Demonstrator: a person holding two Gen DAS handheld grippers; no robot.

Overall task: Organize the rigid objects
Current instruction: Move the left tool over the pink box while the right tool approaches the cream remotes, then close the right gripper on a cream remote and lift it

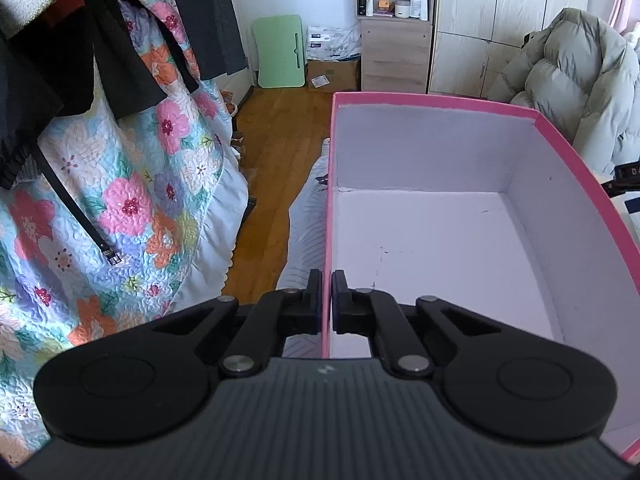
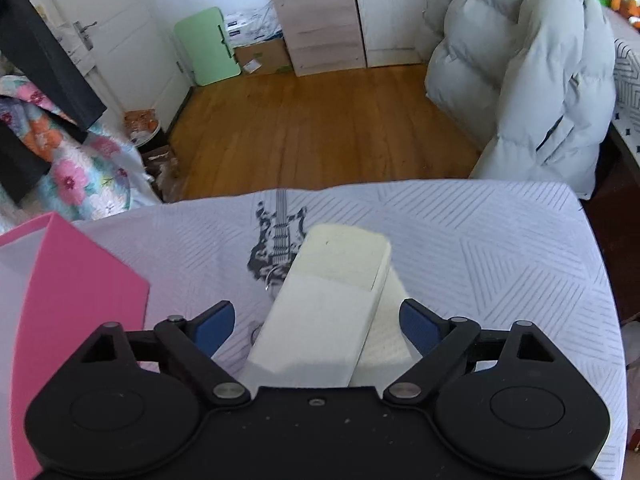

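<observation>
Two grippers — left gripper [image 1: 327, 300] pinches pink box [image 1: 560, 136] wall; right gripper [image 2: 316, 326] spread around white case [image 2: 320, 312].

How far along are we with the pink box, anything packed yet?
Nothing is packed: the pink box shows only its bare white floor. In hand: the left gripper is shut on the box's side wall, steadying it. The right gripper is open around the white case on the bedsheet, not yet closed. Left: grasp the case and put it in the box.
</observation>
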